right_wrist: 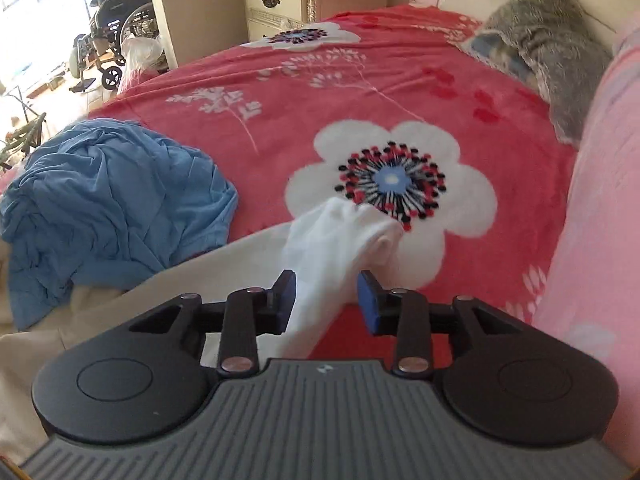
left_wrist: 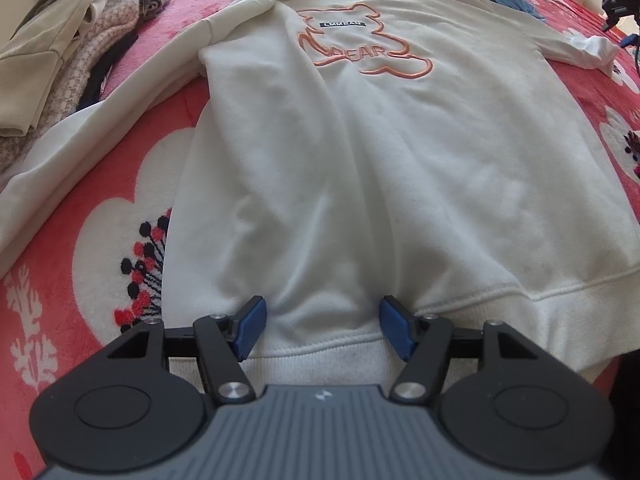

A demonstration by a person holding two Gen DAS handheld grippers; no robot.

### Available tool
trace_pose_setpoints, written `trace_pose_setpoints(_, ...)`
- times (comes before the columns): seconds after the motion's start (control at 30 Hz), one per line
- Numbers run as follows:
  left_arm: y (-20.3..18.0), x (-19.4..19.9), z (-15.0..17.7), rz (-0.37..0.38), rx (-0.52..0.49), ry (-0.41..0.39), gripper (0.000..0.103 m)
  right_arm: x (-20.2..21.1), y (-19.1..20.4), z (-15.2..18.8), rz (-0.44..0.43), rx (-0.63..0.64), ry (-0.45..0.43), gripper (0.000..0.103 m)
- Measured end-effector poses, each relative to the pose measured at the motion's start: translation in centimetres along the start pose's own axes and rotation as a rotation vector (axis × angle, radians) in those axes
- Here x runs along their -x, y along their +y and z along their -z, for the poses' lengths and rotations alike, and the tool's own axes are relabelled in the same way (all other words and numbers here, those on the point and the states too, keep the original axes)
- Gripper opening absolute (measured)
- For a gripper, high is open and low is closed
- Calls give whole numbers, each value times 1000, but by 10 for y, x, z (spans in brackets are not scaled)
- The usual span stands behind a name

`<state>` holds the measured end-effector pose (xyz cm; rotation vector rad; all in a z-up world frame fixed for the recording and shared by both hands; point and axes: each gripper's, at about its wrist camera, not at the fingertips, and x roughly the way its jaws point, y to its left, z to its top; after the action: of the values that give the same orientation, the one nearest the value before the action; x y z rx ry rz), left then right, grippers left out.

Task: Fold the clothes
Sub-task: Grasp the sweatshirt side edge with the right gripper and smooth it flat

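Nearest the left wrist camera, the left gripper point(left_wrist: 322, 326) stands with its jaws spread wide over the ribbed hem of the cream sweatshirt point(left_wrist: 384, 152), the blue pads resting on the cloth but not pinching it. On the right wrist camera, the right gripper point(right_wrist: 326, 300) also has its jaws apart, one on each side of the sweatshirt's white cuff point(right_wrist: 348, 236), which they do not yet clamp. Beyond the hem, the sweatshirt lies face up and flat on the red flowered bed point(right_wrist: 400, 92), bear design showing, both sleeves spread outward. No fold shows in it, so folding this garment seems wholly left. Farther off, a crumpled blue garment point(right_wrist: 108, 200) waits, and a stack of clothes point(left_wrist: 60, 64) sits on the far left.
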<state>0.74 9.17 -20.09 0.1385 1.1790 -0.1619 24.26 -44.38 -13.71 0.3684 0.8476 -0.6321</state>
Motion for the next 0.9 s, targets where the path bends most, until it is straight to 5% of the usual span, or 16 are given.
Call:
trace_pose_setpoints(0.1, 1, 0, 0, 6, -5, -4, 65, 37, -11, 26, -93, 15, -17, 41)
trace_pose_setpoints(0.23, 1, 0, 4, 12, -3, -25, 66, 102, -19, 71, -365, 166, 60, 52)
trace_pose_setpoints(0.33, 1, 1, 6, 12, -1, -40, 66, 127, -33, 120, -522, 183, 268, 54)
trace_pose_setpoints(0.47, -4, 11, 7, -32, -12, -65, 63, 121, -60, 179, -582, 48, 485, 54)
trace_pose_setpoints(0.6, -12, 52, 12, -69, -18, -187, 61, 114, -83, 233, -632, -82, 671, 54)
trace_pose_setpoints(0.8, -90, 95, 29, 220, -238, -273, 63, 106, -74, 269, -713, -108, 776, 49)
trace_pose_setpoints(0.9, -154, 87, 42, 310, -409, -229, 63, 112, -66, 272, -736, -50, 746, 25)
